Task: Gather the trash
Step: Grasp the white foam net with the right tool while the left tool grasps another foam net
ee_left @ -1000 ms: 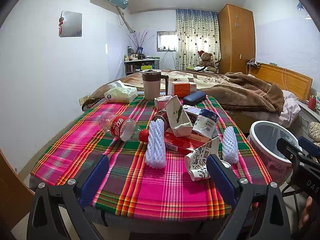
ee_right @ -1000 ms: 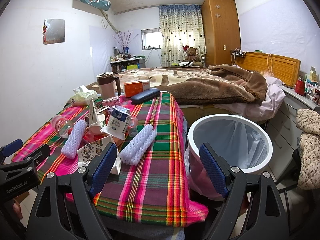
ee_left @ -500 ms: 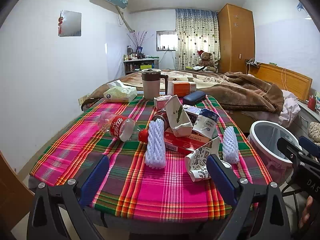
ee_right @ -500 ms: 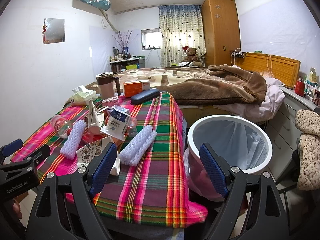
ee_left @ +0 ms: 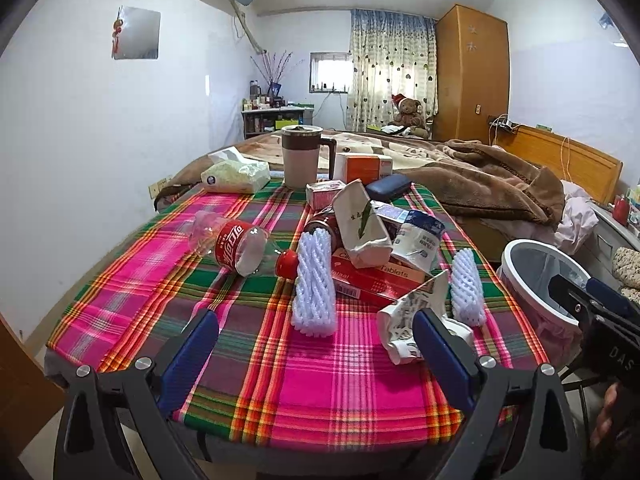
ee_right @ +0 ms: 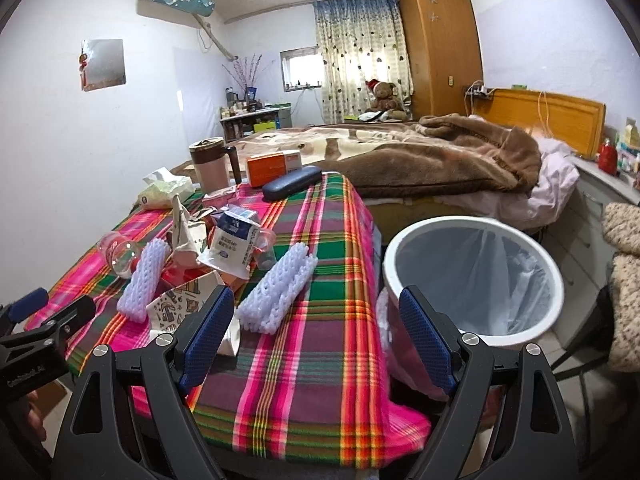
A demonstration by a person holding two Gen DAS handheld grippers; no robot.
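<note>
Trash lies on a plaid-covered table: a clear cola bottle, two white foam nets, a red tablet box, a crumpled patterned paper cup, a paper bag and a blue-white pouch. A white bin with a liner stands right of the table. My left gripper is open and empty at the table's near edge. My right gripper is open and empty between table corner and bin.
At the table's far end stand a lidded mug, a tissue pack, an orange box and a dark glasses case. A bed with a brown blanket lies behind. Drawers are at right.
Both grippers have edged slightly forward toward the table; nothing on the table has moved and both stay open.
</note>
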